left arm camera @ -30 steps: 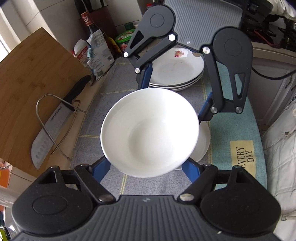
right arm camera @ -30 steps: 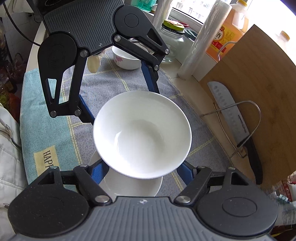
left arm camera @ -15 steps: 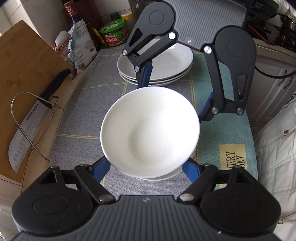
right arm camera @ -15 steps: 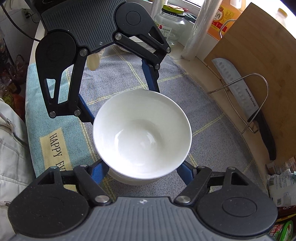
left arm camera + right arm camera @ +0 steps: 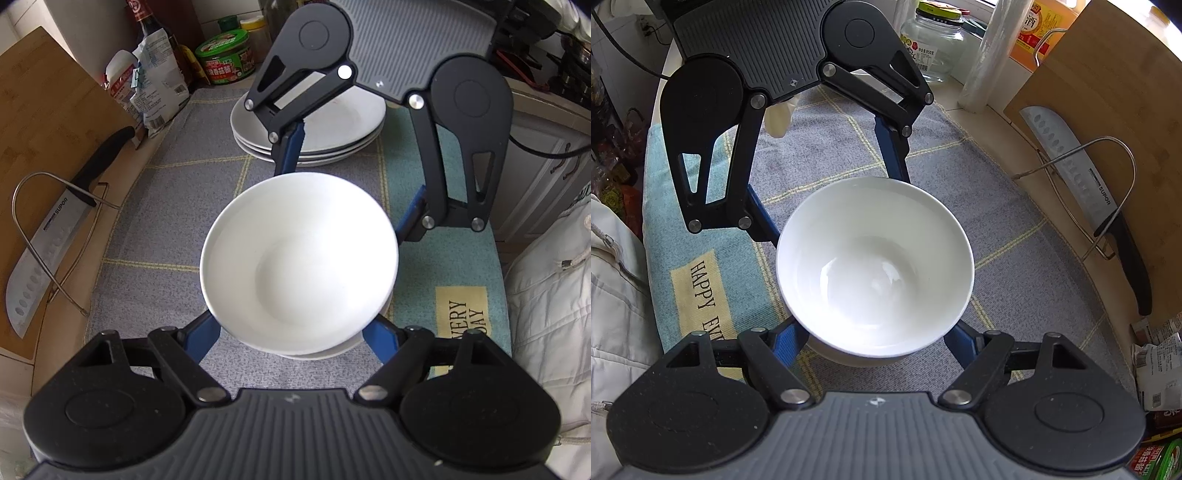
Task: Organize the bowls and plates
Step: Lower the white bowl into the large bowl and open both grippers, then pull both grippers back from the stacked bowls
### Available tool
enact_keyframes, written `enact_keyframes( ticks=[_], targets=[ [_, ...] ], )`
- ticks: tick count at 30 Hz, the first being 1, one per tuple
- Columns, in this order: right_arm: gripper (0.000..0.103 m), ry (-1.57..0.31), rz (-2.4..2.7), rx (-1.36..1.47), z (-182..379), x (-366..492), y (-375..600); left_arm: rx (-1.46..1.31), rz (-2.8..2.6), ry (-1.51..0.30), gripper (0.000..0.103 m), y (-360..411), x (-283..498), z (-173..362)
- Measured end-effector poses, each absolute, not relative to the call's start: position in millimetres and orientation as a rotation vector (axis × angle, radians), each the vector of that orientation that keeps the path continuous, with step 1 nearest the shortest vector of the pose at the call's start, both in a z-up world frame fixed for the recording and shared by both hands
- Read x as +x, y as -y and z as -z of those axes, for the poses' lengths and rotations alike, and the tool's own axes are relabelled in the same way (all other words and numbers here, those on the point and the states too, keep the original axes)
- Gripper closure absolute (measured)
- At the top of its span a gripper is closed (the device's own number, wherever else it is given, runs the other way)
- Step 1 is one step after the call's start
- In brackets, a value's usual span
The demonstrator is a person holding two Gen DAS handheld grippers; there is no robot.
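Left wrist view: we've lowered the white bowl (image 5: pixel 299 262), clamped between left hand-held gripper (image 5: pixel 291 336) and right hand-held gripper (image 5: pixel 354 173), almost onto the lower bowl (image 5: pixel 332 353) on the worktop (image 5: pixel 155 236); nesting looks imminent.

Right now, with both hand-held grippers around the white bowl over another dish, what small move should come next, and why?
Probably lower the white bowl the last bit. A second bowl peeks out just beneath it, so nesting looks nearly done. Both the left hand-held gripper and the right hand-held gripper flank its sides; release only once it seats.
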State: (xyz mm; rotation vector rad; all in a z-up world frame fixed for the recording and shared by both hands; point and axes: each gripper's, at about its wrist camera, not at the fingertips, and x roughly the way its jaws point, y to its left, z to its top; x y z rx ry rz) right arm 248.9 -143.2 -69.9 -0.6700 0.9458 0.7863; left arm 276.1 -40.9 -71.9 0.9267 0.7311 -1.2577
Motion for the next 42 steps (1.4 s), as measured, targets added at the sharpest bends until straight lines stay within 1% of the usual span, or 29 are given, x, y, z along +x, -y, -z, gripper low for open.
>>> enact_keyframes(
  ticks=[15, 18, 20, 27, 37, 42],
  targets=[
    [0.02, -0.958, -0.793, -0.668, 69.4, 249.6, 142.7, 0.934, 1.267, -0.739, 0.018, 42.0, 278.2, 73.4],
    [0.019, -0.954, -0.796, -0.675, 69.1, 249.4, 143.0, 0.936, 1.265, -0.735, 0.013, 42.0, 279.0, 73.9],
    [0.016, -0.956, -0.804, -0.666, 68.4, 249.7, 143.6, 0.945, 1.278, -0.734, 0.012, 42.1, 276.9, 74.8],
    [0.015, -0.945, -0.8, -0.671, 66.7, 245.1, 145.2, 0.946, 1.265, -0.714, 0.012, 37.9, 273.6, 73.0],
    [0.014, -0.839, -0.75, -0.596, 33.8, 235.3, 160.8, 0.849, 1.228, -0.676, 0.011, 18.5, 266.4, 56.6],
    [0.014, -0.842, -0.697, -0.589, 40.6, 236.3, 167.6, 0.759, 1.206, -0.681, 0.011, 12.5, 261.0, 54.8]
  ],
)
